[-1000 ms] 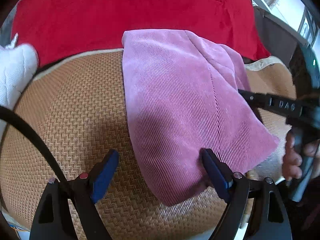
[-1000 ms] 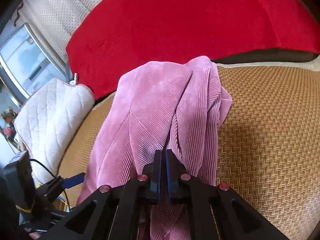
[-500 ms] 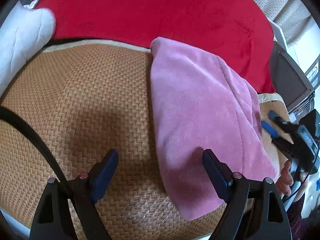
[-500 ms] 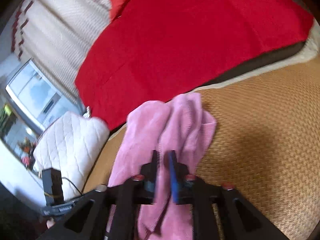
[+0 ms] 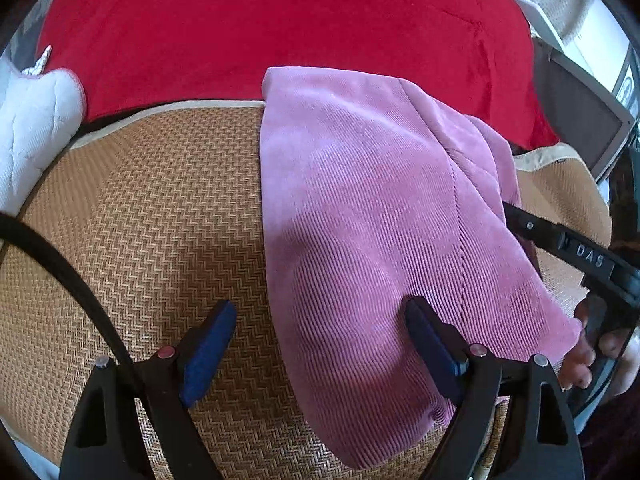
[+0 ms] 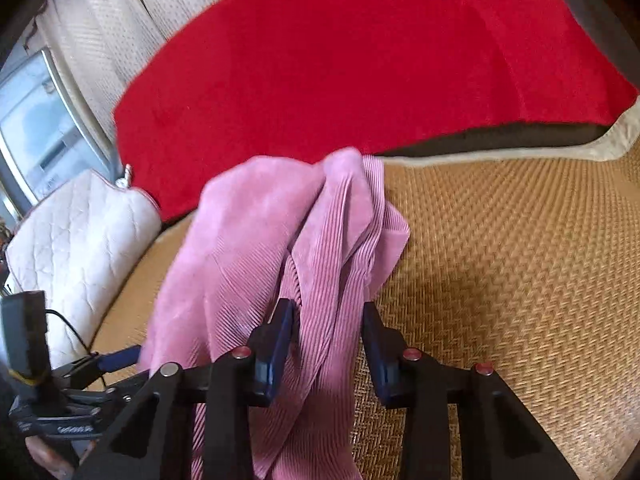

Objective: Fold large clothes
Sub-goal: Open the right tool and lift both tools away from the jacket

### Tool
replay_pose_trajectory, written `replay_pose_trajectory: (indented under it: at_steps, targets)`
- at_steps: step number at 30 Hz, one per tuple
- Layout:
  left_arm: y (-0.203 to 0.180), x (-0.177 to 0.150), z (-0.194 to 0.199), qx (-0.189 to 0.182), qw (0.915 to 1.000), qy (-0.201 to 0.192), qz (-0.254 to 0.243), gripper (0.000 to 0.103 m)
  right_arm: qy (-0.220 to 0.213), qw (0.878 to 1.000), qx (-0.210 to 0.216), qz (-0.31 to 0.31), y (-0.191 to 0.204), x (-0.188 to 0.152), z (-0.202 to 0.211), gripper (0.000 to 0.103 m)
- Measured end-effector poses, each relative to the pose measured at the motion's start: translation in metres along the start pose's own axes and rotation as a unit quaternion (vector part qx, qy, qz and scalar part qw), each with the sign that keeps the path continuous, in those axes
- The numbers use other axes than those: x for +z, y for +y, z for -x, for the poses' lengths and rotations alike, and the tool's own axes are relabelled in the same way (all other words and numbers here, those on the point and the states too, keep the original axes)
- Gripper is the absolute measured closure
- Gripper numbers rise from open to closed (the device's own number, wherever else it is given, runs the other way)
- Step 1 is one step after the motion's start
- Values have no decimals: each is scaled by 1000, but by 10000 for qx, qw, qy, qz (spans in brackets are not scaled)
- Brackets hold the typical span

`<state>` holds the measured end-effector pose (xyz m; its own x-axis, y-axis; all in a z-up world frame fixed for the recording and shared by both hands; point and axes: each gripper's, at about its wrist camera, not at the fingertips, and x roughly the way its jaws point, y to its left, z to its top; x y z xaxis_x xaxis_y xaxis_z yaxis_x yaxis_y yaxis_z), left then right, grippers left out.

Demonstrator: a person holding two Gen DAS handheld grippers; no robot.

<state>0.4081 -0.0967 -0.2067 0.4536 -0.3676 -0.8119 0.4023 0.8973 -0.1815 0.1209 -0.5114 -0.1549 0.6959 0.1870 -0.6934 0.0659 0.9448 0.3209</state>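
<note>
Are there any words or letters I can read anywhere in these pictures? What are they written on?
"DAS": white letters on the black body of the right gripper, seen from the left wrist camera.
Pale markings on the black body of the left gripper, seen from the right wrist camera: too blurred to read.
No writing shows on the pink corduroy garment, the red blanket or the woven mat.

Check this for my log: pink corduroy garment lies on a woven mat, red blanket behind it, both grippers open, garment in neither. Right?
Only partly. The right wrist view shows the pink corduroy garment running between the right gripper's open jaws; the rest stands.
</note>
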Motion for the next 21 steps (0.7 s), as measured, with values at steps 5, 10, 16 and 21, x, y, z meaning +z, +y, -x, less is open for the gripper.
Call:
replay_pose_trajectory:
  at_steps: [5,10,16,21]
  targets:
    - [7,3,2,-109,9998,46,127,14,82,9995,146,-257,-3,3,5,53]
    - [24,7,17,-271,9991,49,326,14,-245,9990,286,-221,-5,6,27,48]
    - [11,2,48,10,9997,-208,122,14,-930,9947,442,9,3,4,63,49]
    - [5,-1,59,81,9993,-369,-37,14,-1137,9872,771,808,41,-12,89,59]
